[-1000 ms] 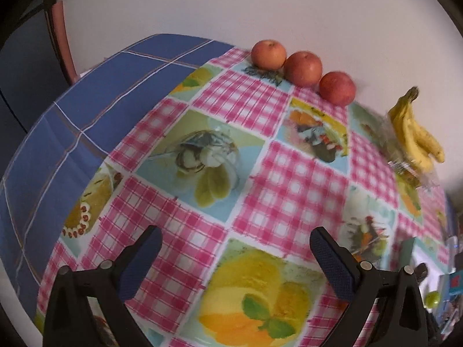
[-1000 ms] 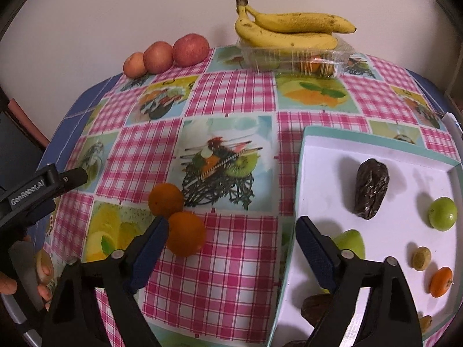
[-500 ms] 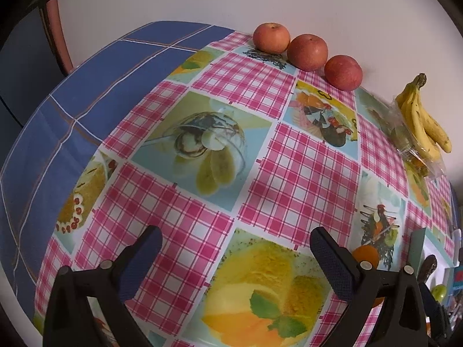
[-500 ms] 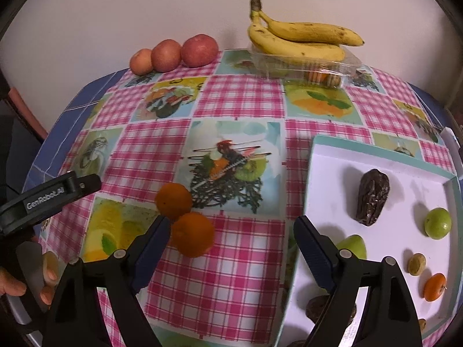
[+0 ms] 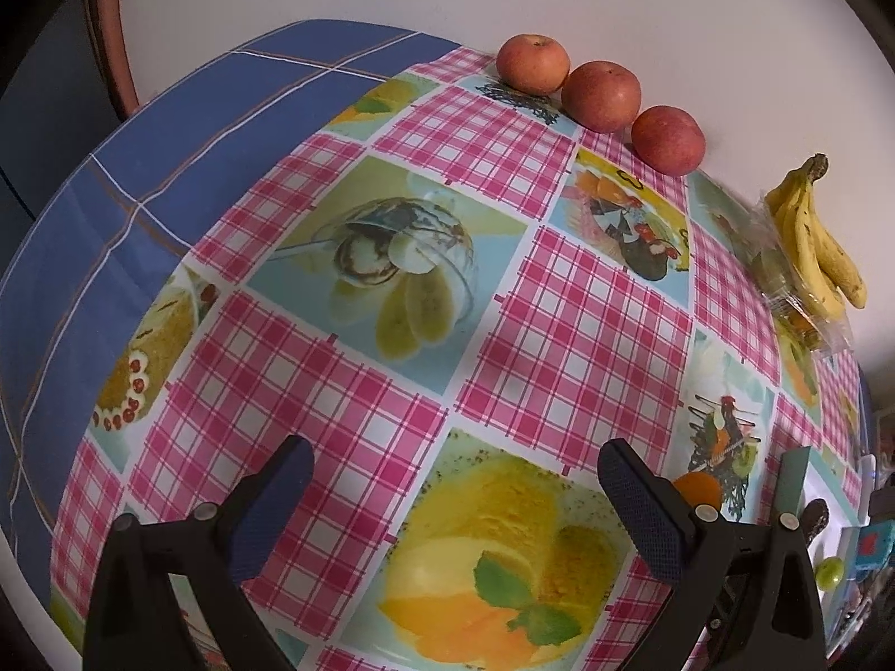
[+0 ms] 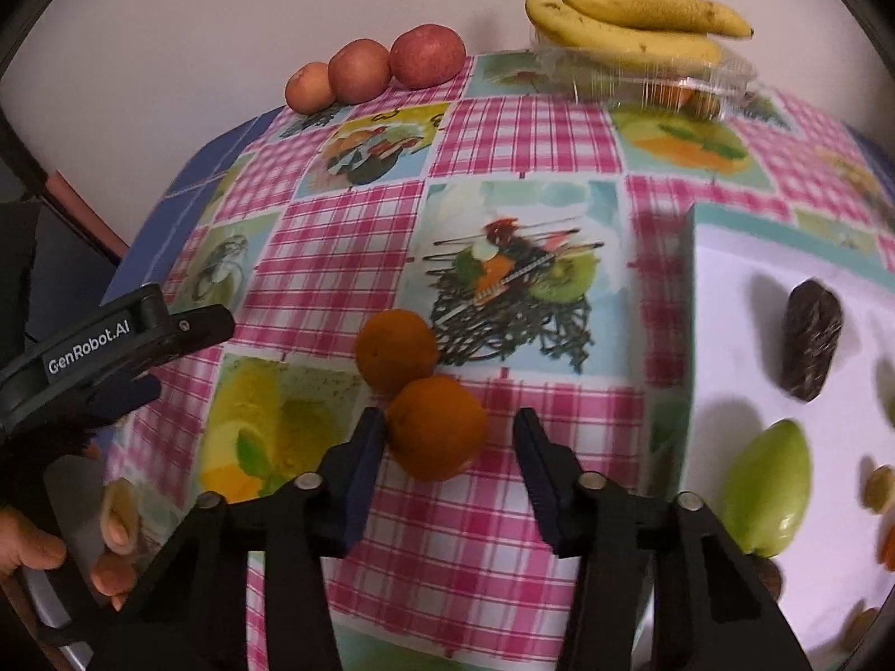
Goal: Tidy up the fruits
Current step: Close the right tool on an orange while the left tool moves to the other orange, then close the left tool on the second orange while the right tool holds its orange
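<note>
The near orange (image 6: pixel 436 428) lies on the table (image 6: pixel 503 128), touching a second orange (image 6: pixel 396 349) behind it. My right gripper (image 6: pixel 450 436) has its jaws on both sides of this near orange; the left pad seems to touch the peel, the right pad is apart from it, so the gripper is spread and nothing is pinched yet. My left gripper (image 5: pixel 450 472) hovers over the checked cloth with jaws wide apart and empty.

As I judge it, the sorting is partly done. Three apples (image 6: pixel 428 56) stand in a row at the wall, and the bananas (image 6: pixel 632 22) rest on a clear plastic box (image 6: pixel 671 84) near them. The white tray (image 6: pixel 727 257) at my right holds a dark date (image 6: pixel 810 346), a green fruit (image 6: pixel 769 495) and some small pieces at the edge that I cannot identify. The two oranges are not yet placed, and probably the tray fruits too.
</note>
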The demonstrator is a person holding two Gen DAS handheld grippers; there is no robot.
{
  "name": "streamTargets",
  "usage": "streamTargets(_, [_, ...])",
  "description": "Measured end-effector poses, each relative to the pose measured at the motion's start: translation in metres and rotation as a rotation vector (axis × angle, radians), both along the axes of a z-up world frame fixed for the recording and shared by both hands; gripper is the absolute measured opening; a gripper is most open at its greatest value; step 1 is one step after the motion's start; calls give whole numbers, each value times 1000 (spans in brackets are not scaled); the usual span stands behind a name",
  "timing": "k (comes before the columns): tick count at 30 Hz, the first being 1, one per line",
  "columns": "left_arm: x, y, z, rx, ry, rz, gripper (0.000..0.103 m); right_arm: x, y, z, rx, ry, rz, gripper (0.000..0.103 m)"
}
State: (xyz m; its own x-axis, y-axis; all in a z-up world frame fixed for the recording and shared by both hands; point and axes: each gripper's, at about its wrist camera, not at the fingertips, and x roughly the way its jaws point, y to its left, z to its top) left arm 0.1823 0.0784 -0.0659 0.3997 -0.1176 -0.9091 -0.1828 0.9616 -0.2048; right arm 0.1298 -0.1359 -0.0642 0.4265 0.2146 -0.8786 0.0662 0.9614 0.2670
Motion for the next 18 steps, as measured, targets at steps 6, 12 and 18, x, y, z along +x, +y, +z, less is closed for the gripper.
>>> streamTargets(6, [1,-3,1,-15,1,-4,102,-2,-5,3,12,-3,-17,38])
streamTargets(12, [0,-9,5,-65,-4,-10,101,-8,-25,22,-6,-40,-51,38])
streamTargets(18, [-2,-34,14,-138,-43,-82,99,-19,-52,42,-47,-75,-92,38])
